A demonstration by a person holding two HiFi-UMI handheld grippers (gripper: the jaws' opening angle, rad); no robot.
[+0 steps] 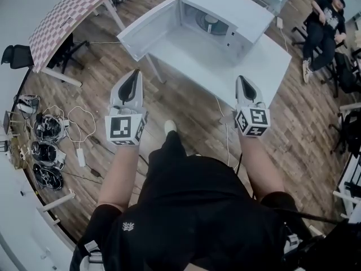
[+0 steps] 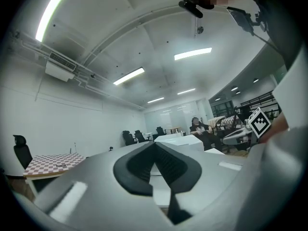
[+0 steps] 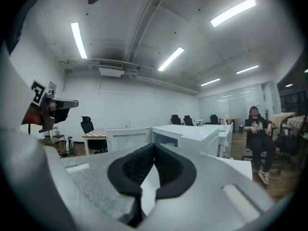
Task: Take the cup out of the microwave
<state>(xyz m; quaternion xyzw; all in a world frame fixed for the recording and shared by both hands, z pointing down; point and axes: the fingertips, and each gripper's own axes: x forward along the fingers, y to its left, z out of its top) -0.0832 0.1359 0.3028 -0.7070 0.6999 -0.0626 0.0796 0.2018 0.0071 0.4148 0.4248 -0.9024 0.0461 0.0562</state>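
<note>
A white microwave (image 1: 225, 16) stands on a white table (image 1: 276, 61), its door (image 1: 149, 30) swung wide to the left. Inside, a small pale cup (image 1: 211, 21) sits on the turntable. Both grippers hover short of the table's near edge, pointing towards the microwave. My left gripper (image 1: 135, 73) is shut with nothing in it, its pads meeting at the tip (image 2: 154, 146). My right gripper (image 1: 242, 79) is likewise shut and empty (image 3: 154, 147). The right gripper view shows the microwave (image 3: 187, 136) and its door (image 3: 126, 139) ahead; the cup is not discernible there.
A checkered table (image 1: 65, 16) and a black chair (image 1: 14, 55) stand at the left. Cables and several headsets (image 1: 48, 145) lie on the wooden floor at the left. A person sits on a chair (image 1: 324, 24) at the far right. A cord (image 1: 227, 129) hangs off the table.
</note>
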